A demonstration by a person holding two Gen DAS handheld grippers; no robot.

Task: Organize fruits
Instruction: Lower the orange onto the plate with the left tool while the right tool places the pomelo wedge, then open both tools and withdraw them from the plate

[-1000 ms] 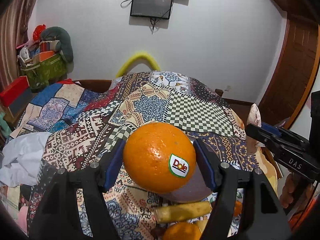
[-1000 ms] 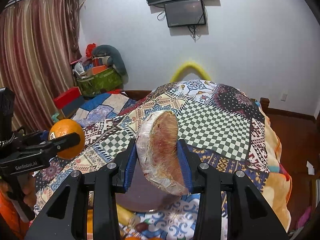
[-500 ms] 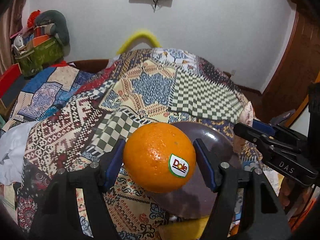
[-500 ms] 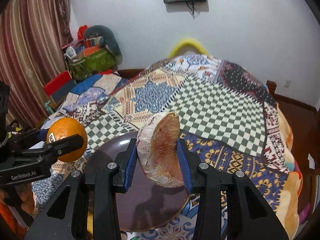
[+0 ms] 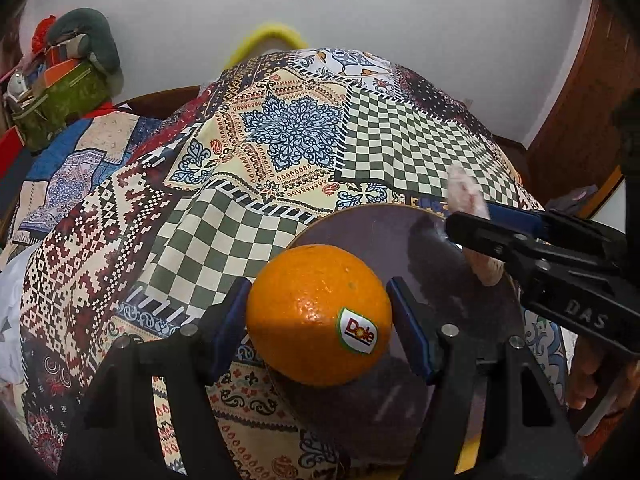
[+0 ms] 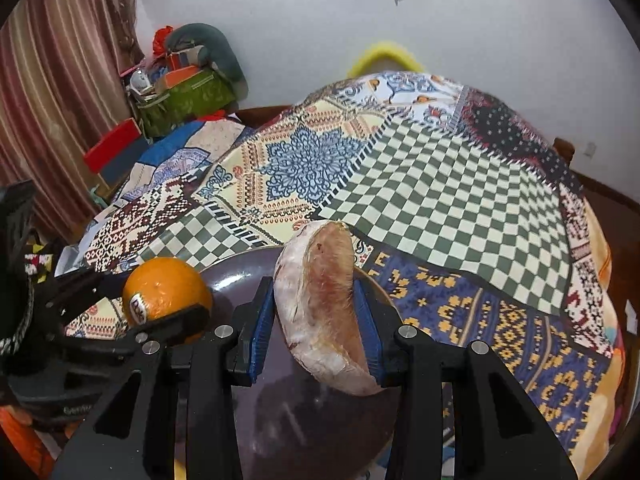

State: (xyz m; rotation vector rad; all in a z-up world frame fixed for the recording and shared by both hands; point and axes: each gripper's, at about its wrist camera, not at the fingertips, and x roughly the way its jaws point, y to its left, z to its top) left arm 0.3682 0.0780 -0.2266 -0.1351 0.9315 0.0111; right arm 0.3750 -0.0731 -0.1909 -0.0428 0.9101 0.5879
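My left gripper [image 5: 320, 320] is shut on an orange [image 5: 319, 314] with a Dole sticker, held over the left part of a dark round plate [image 5: 380, 236]. My right gripper [image 6: 316, 320] is shut on a pale pink-brown wrapped fruit wedge [image 6: 324, 304], held over the same plate [image 6: 240, 276]. The right gripper also shows at the right of the left wrist view [image 5: 476, 224] with the wedge [image 5: 464, 192]. The orange [image 6: 166, 294] and the left gripper [image 6: 160, 304] show at the left of the right wrist view.
The plate lies on a patchwork cloth [image 5: 292, 136] over a bed or table. A yellow curved bar [image 5: 268, 36] stands at the far end by the white wall. A pile of bags and boxes [image 6: 188, 80] sits at the left, with curtains [image 6: 52, 80] beside it.
Both grippers have tilted and moved down and forward over the plate, which now fills more of both views. The fruits seen below the plate earlier are out of view. Both grips are unchanged.
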